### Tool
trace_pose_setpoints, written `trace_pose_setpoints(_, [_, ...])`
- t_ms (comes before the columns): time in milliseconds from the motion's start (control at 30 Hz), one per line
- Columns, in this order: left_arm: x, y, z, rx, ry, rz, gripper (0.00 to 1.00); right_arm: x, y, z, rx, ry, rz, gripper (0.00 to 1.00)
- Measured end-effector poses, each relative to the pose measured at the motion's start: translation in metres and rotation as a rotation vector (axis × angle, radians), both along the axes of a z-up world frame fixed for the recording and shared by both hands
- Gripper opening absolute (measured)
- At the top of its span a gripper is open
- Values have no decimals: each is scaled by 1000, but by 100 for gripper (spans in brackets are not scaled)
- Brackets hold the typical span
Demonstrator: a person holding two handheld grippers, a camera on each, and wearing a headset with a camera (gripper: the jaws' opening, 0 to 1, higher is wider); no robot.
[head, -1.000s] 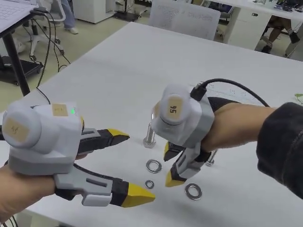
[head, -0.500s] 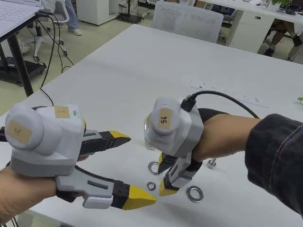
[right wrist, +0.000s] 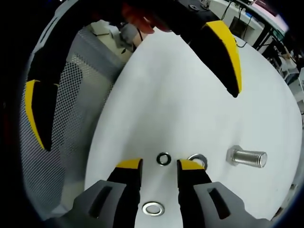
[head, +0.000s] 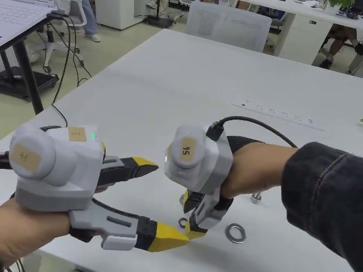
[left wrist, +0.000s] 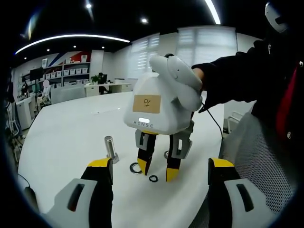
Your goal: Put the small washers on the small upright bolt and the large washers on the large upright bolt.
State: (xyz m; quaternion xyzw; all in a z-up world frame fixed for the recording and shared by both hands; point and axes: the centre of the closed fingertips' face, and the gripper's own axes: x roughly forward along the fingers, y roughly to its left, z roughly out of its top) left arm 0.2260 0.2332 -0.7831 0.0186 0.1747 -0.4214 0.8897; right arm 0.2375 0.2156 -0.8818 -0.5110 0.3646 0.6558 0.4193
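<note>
Yellow-tipped right claw [right wrist: 159, 164] ajar over small washer [right wrist: 164, 158], left claw [head: 160, 201] wide, both empty, gripper views show large bolt [right wrist: 247, 157]

1. The left gripper [head: 157, 201] is held low at the near left, roughly level, with its jaws spread wide.
2. The right gripper [head: 191, 221] is pointed steeply downward at the centre, with its jaws parted narrowly.
3. The right forearm is covered by a dark sleeve [head: 323, 192].

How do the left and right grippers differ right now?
The left gripper has its jaws spread wide; the right gripper has them narrower. The left points across the table, the right down over a small washer. Both are open and hold nothing.
</note>
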Motion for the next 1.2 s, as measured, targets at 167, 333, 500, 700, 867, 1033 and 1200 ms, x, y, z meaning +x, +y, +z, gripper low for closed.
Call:
trace_pose_setpoints(167, [-1,1,-1,-2,2,3,82,1,1,-1,-1,-10,11,29])
trace_pose_setpoints(333, [-2,0,0,-3,0,4,82,2,1,-1,-7,-21,23,28])
trace_pose_setpoints(500, [-2,0,0,-2,0,5,82,3,0,-2,-13,-46,58,26])
trace_pose_setpoints(700, [-2,0,1,-3,-2,6,82,4,1,-2,-17,-66,80,24])
trace_pose_setpoints(867, [-2,0,2,-6,-4,7,82,5,0,-2,-20,-68,81,24])
trace_pose_setpoints(1033, [-2,1,2,-6,-4,7,82,4,0,-2,-19,-69,85,23])
trace_pose_setpoints(1200, [-1,1,2,-6,-5,8,82,4,2,-2,-14,-70,88,19])
